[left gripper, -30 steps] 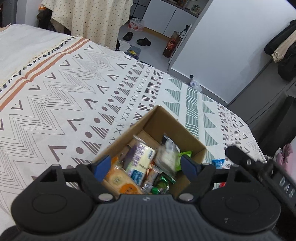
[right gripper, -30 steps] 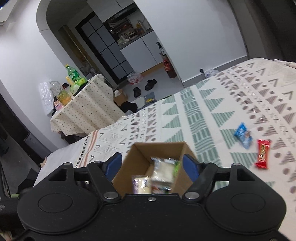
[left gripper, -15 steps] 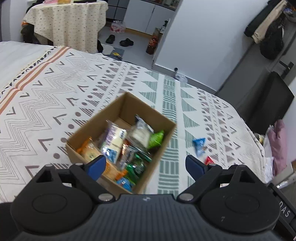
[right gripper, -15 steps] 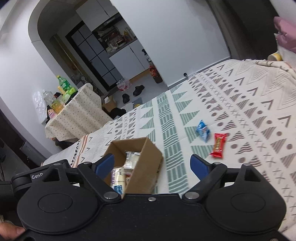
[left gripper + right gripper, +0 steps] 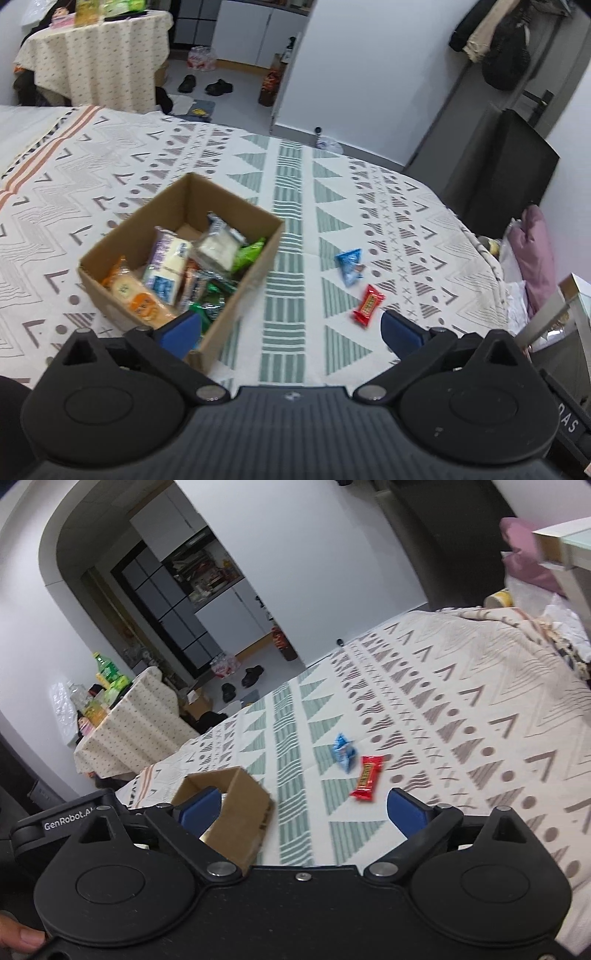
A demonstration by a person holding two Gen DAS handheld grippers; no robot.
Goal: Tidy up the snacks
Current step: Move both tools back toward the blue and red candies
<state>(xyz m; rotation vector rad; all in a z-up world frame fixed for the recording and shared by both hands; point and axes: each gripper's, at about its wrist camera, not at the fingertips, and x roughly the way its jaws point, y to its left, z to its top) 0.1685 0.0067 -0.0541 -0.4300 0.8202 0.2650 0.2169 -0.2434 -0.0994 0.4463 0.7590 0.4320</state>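
A cardboard box (image 5: 236,295) holding several wrapped snacks sits on the patterned bed cover; it also shows in the right wrist view (image 5: 243,812). A blue triangular packet (image 5: 349,264) and a red candy bar (image 5: 367,305) lie loose to the right of the box, and show in the right wrist view as the blue packet (image 5: 343,752) and red bar (image 5: 366,777). My left gripper (image 5: 291,332) is open and empty, above the cover between box and red bar. My right gripper (image 5: 303,810) is open and empty, just short of the red bar.
The bed cover (image 5: 295,206) ends at its far and right edges. A black panel (image 5: 506,177) and pink cloth (image 5: 535,254) stand off the right side. A cloth-covered table (image 5: 99,55) with bottles stands beyond the bed. Shoes (image 5: 207,85) lie on the floor.
Both grippers have swung right and pulled back from above the box; the box now sits to the left and the two loose snacks have come between the fingers. Both grippers opened wider.
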